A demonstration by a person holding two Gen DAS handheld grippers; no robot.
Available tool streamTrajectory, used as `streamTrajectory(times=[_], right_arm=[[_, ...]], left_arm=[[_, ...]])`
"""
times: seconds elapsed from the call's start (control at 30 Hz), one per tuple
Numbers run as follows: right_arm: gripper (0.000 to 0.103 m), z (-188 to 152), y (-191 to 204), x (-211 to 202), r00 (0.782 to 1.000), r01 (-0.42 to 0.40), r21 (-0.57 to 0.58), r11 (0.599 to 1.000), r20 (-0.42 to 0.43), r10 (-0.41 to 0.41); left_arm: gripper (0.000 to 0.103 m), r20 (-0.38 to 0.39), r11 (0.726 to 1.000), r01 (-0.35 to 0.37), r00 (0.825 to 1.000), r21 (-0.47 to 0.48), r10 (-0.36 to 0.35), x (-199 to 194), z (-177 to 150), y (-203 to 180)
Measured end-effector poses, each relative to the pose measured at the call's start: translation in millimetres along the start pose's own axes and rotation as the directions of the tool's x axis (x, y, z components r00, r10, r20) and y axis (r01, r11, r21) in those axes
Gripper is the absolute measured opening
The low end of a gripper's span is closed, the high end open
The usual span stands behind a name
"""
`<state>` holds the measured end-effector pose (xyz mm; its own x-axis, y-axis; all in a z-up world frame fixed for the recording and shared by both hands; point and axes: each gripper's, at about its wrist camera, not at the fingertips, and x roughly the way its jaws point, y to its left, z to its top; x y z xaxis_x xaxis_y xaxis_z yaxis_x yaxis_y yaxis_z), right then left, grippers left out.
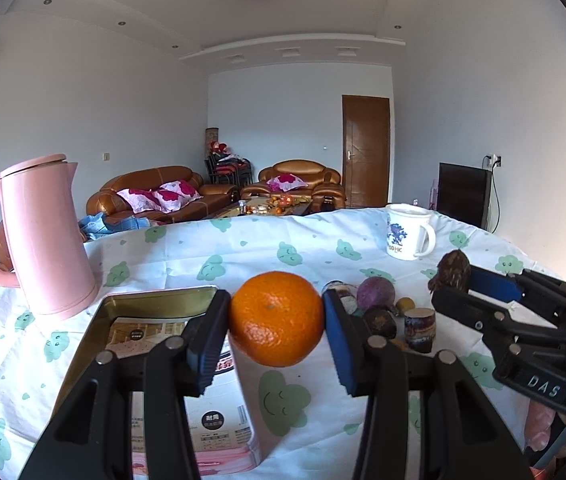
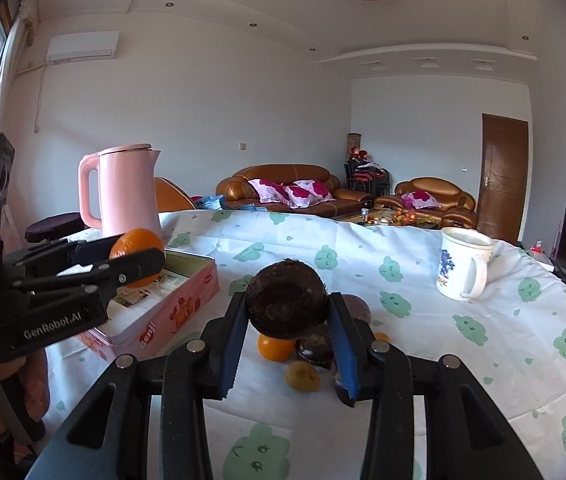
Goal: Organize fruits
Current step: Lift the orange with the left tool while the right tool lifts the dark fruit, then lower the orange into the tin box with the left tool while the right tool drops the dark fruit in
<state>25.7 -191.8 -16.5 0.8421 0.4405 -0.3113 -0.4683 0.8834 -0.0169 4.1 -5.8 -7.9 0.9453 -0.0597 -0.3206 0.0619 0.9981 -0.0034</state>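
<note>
1. Plainly, the left gripper (image 1: 277, 322) is clenched on the orange (image 1: 276, 318), one blue-padded finger on each side of the fruit, which hangs clear of the table (image 1: 243, 248).
2. The tin (image 1: 155, 300) lies just to the left of the orange and slightly below it, its open tray running lengthwise away from the near edge of the table toward the pink kettle (image 1: 43, 236). From the right wrist view the orange already sits over the near long rim of the tin (image 2: 187, 280), so in my judgement the coming move is a short shift leftward and down, then letting go.
3. The right gripper (image 2: 287, 308) is grasping a dark brown fruit (image 2: 287, 300), rough-skinned and round, lifted above the loose pile near the table's middle: a small orange (image 2: 277, 348), a yellowish fruit (image 2: 303, 376) and other dark pieces partly hidden by the fingers.
4. The left hand is the nearer one to the tin; the right must cross over leftward to reach it.
5. The orange is bright, glossy and pitted, its stem dimple facing the camera; it looks firm and round, likely to roll once set down.
6. A white mug (image 2: 463, 268) stands well apart, toward the far right edge.
</note>
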Motion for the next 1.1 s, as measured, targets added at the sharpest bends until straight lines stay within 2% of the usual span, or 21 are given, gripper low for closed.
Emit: streamTrajectory(times=[0.33, 0.6, 0.73, 1.1], right_arm=[[0.042, 27.5, 17.0, 20.3, 0.997, -0.077, -0.019, 0.997, -0.029, 0.076], [0.042, 50.1, 37.3, 48.7, 0.990, -0.133, -0.062, 0.989, -0.059, 0.130], [0.042, 56.9, 49.4, 65.3, 0.985, -0.159, -0.085, 0.984, -0.085, 0.151], [0.042, 57.2, 83.2, 109.8, 0.962, -0.234, -0.131, 0.963, -0.176, 0.209]], left_arm=[[0.048, -0.028, 0.998, -0.057, 0.998, -0.033, 0.056, -1.7, 3.9, 34.7], [0.048, -0.090, 0.991, -0.116, 0.990, -0.068, 0.109, 7.8, 1.7, 73.3], [0.048, -0.122, 0.987, -0.141, 0.984, -0.079, 0.131, 13.5, 0.5, 90.5], [0.048, -0.211, 0.985, -0.156, 0.968, -0.067, 0.138, 33.9, -5.1, 115.8]])
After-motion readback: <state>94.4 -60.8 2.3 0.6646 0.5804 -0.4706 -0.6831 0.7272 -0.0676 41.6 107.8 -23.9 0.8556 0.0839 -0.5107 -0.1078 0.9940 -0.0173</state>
